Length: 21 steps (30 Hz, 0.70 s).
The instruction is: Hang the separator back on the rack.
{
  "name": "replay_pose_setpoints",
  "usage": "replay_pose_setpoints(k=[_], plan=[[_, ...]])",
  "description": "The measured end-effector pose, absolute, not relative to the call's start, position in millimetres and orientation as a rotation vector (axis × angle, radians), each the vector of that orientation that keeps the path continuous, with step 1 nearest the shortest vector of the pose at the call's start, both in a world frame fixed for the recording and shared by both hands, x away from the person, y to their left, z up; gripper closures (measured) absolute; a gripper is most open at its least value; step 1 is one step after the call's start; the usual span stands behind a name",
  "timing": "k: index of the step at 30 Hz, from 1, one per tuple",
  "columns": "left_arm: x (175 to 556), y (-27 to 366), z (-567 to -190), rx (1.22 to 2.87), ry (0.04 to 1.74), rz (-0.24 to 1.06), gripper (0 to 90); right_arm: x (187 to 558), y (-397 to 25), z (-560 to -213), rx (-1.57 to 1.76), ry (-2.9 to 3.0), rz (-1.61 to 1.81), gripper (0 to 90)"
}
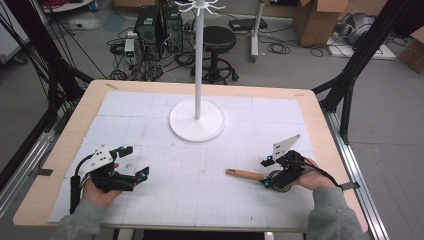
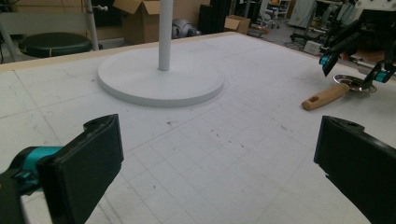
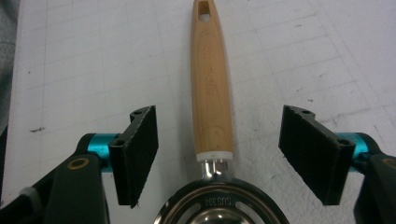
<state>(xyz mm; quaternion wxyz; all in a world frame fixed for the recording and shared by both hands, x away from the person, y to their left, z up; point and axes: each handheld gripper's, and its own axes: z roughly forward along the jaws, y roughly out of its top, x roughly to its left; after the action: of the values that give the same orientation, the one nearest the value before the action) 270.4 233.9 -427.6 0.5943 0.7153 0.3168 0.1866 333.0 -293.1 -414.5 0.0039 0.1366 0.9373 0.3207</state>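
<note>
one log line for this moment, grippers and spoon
left gripper: open, idle | right gripper: open, straddling spoon handle | spoon: flat on mat

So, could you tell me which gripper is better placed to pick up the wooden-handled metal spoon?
The right gripper. Its open jaws already straddle the wooden-handled metal spoon near where the handle meets the bowl. The left gripper, also open, sits across the white mat, far from it.

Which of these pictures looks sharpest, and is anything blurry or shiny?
The right gripper view is sharpest: grain and print on the wooden-handled steel strainer read clearly, and its bowl glints. In the left gripper view the near black claw looks soft. The high view is grainy, lit evenly, with faint shadows around the white round-based stand.
</note>
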Motion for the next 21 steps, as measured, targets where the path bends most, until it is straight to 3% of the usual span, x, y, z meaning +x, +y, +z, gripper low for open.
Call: replay_pose_setpoints(k=[21], plan=[[269.3, 233.9, -430.2, 1.682, 0.745, 0.416, 1.9, 335.4, -290.4, -416.1, 0.392, 2.997, 0.878, 47.5]])
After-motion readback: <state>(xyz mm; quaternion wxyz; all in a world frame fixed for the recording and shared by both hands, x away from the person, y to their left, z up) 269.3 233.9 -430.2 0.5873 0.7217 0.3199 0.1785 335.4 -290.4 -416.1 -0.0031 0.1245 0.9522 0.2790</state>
